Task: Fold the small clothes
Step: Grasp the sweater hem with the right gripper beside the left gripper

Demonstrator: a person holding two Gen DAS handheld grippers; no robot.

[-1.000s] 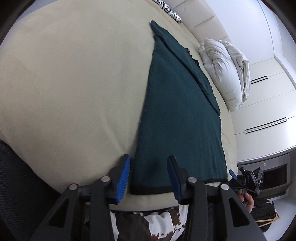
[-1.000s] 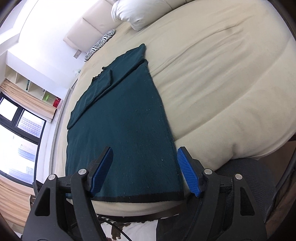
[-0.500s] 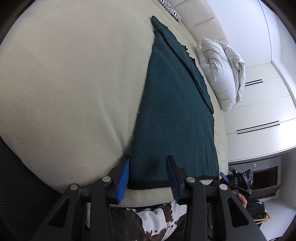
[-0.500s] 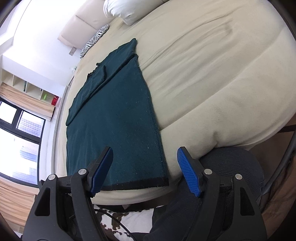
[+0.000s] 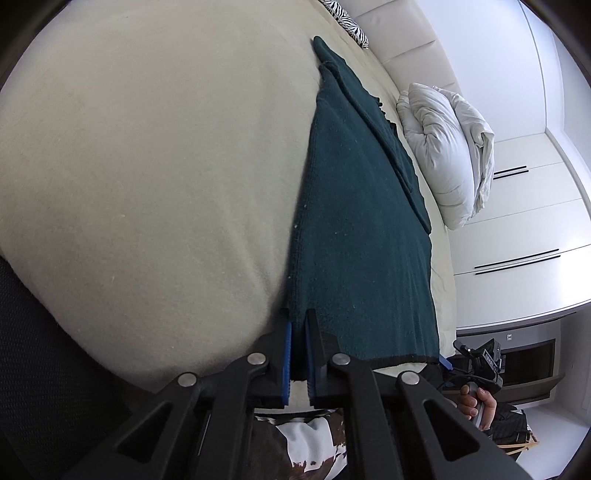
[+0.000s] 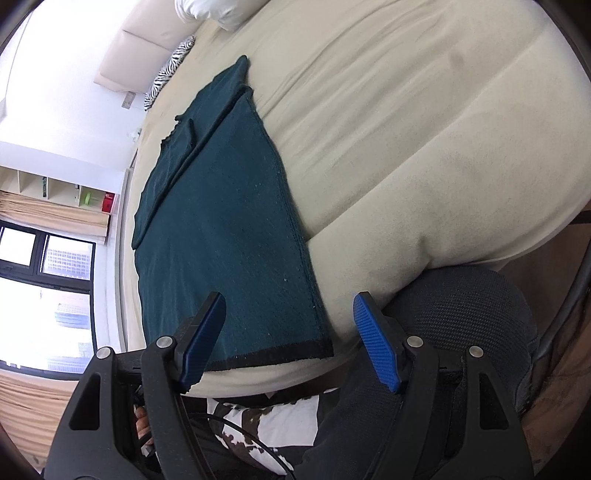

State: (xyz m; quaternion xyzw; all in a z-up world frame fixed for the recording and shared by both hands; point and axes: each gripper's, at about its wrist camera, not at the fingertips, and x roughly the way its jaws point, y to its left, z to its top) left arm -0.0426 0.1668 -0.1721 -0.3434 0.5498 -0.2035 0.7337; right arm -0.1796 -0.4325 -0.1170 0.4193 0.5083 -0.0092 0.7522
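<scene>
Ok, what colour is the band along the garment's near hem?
Black, edging the dark teal garment along its hem band; clearest in the right wrist view.

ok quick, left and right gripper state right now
Left gripper: closed on the near hem corner of the dark green garment.
Right gripper: open, holding nothing, its fingers astride the garment's other hem corner.

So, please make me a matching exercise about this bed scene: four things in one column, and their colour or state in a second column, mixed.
Things:
1. left gripper
2. right gripper
3. dark green knitted garment
4. small cushion near the headboard

States:
a. jaws wide apart, nothing pinched
b. zebra-striped
c. jaws shut on a near corner of the cloth
d. lying flat on the beige bed cover

Pairs: 1-c, 2-a, 3-d, 4-b
</scene>
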